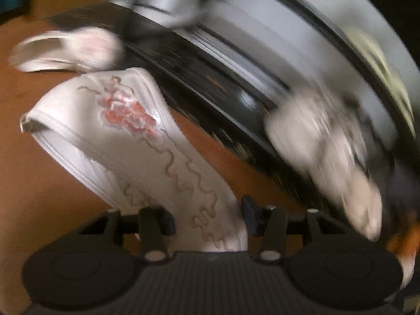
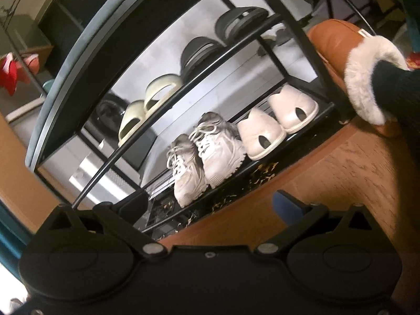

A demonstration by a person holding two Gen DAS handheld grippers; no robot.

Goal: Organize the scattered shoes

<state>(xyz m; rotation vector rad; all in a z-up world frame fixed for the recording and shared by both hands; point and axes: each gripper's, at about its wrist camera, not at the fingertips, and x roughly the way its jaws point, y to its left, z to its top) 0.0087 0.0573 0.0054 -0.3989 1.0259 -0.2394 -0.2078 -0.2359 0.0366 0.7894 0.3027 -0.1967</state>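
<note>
In the blurred left wrist view, a white shoe with red flower embroidery point(image 1: 136, 131) runs from the frame's middle down between my fingers. My left gripper point(image 1: 204, 215) is shut on its near end. A second white shoe point(image 1: 68, 50) lies on the floor beyond it, beside the black rack's point(image 1: 210, 84) bottom shelf. A white sneaker point(image 1: 323, 152) shows smeared at right. In the right wrist view, my right gripper point(image 2: 212, 204) stands open and holds nothing, low in front of the rack point(image 2: 168, 97).
The rack's bottom shelf holds a pair of white sneakers point(image 2: 204, 155) and a pair of white clogs point(image 2: 275, 123). Cream slides point(image 2: 147, 107) and dark slides point(image 2: 210, 52) sit above. A person's foot in a tan fur-lined slipper point(image 2: 341, 50) stands at right on the wooden floor point(image 2: 354, 170).
</note>
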